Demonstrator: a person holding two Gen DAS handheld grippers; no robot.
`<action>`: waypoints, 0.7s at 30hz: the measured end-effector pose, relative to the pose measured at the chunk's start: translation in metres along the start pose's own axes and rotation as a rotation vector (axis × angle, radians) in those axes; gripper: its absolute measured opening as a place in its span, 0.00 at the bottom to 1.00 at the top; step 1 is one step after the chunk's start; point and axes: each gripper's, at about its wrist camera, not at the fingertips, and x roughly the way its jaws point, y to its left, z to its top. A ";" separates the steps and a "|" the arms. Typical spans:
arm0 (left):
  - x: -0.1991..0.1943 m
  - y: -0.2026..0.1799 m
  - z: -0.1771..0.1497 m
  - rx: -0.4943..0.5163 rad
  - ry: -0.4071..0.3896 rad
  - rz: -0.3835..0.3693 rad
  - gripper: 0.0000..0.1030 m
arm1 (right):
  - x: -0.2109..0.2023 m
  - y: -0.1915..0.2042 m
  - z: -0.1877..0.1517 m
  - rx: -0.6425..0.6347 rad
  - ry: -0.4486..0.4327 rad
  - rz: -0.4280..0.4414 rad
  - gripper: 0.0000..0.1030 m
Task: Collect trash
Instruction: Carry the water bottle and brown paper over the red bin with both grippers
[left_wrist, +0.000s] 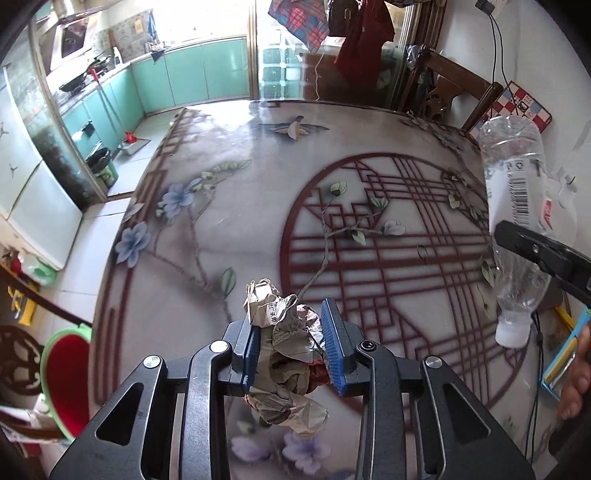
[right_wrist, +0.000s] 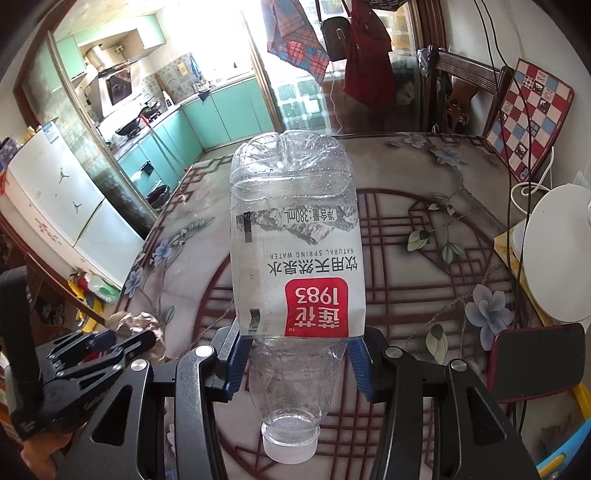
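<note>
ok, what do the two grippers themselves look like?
Both match: left gripper and right gripper have black angular frames with cut-out slots and silver round bolts. The fingers carry blue ribbed pads. No cables or sleeves are visible.

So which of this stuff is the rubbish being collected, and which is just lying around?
Part of the job:
- crumpled paper, clamped in the left gripper
- empty plastic bottle, held cap-down in the right gripper
- red bin with a green rim, beside the table, probably where the rubbish goes

Just lying about:
- phone
- white round lamp base
- checked cushion
- patterned table
</note>
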 end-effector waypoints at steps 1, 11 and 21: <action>-0.005 0.003 -0.004 -0.010 -0.003 0.001 0.29 | -0.002 0.003 -0.001 -0.008 0.000 0.001 0.45; -0.043 0.028 -0.042 -0.103 -0.037 0.032 0.31 | -0.015 0.040 -0.019 -0.074 0.008 0.039 0.45; -0.069 0.061 -0.066 -0.174 -0.069 0.064 0.31 | -0.026 0.093 -0.040 -0.168 0.013 0.095 0.45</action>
